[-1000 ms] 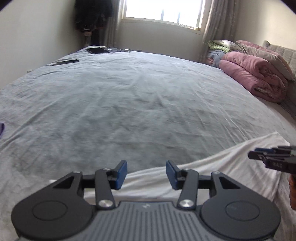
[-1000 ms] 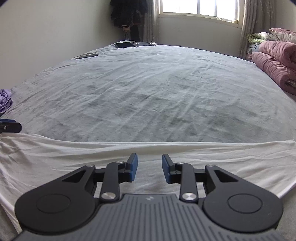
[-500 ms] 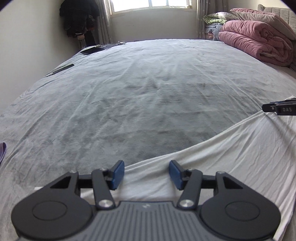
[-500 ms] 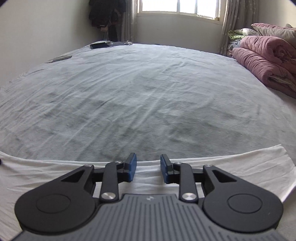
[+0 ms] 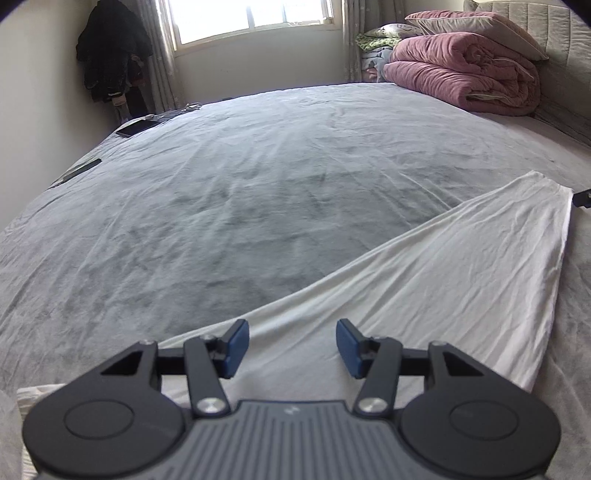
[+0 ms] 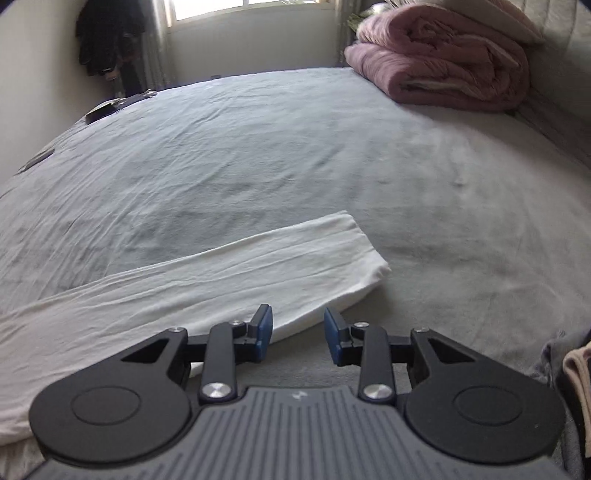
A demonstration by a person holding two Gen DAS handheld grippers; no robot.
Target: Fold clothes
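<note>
The white garment lies flat on the grey bedspread as a long creased band at the near side of the bed. Its near edge runs under both tools and out of sight, so what kind of garment it is cannot be told. The left gripper hovers over it, jaws wide apart and empty. The right gripper sits at the cloth's right end, jaws likewise apart, holding nothing; only a dark sliver of it shows at the right edge of the left view. At the headboard end lies a rolled pink quilt with pillows on it. Dark clothes hang in the far corner by the window. Flat dark items lie at the far bed edge, too small to identify. A beige and dark shape is cut off at the right of the right view.
</note>
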